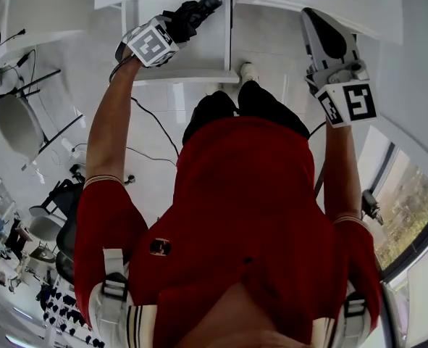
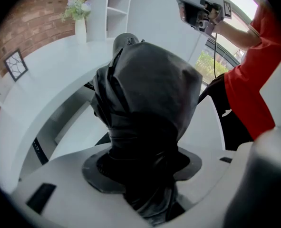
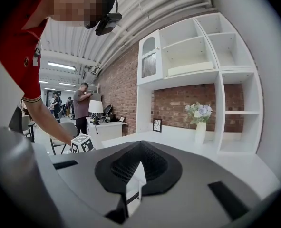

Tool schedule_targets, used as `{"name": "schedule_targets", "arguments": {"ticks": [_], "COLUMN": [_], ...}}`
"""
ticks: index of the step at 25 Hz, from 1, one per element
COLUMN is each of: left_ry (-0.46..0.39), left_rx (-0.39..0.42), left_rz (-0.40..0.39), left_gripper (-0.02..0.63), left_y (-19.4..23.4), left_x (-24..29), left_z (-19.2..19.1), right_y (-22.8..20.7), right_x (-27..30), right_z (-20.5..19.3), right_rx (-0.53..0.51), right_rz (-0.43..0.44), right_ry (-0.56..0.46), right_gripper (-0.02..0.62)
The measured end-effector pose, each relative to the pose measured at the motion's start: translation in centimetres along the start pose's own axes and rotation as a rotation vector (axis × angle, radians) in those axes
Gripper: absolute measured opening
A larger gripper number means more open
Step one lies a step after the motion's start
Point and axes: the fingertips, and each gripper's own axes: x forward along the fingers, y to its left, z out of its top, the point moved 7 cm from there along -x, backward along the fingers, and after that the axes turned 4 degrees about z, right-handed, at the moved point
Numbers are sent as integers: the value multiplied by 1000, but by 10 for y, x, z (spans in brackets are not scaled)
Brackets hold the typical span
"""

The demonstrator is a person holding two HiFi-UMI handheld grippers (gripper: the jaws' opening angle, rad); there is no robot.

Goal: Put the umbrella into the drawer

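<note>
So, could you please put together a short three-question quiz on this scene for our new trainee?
1. True or false: the left hand-held gripper is shut on the black umbrella.
2. Multiple choice: what does the right hand-held gripper hold? A) the umbrella B) a cup C) nothing
3. Fill in the blank: the vase on the white counter holds ____.

Key: 1 true. 2 C, since its jaws are together with nothing between them. 3 flowers.
</note>
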Motion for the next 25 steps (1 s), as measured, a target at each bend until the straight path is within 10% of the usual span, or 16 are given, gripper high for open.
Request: {"name": "schedule_targets", "arguments": {"ticks": [25], "left_ry": [181], "left_rx": [-353], "left_rz": [-70], "left_gripper": [252], "left_y": [12], "left_x": [87], "left_z": [-2], "right_y": [-9], "right_x": [-19], "right_z": [-17], "right_rx": [31], "right_rz": [-67], "right_ry": [67], "right_gripper": [-2]}}
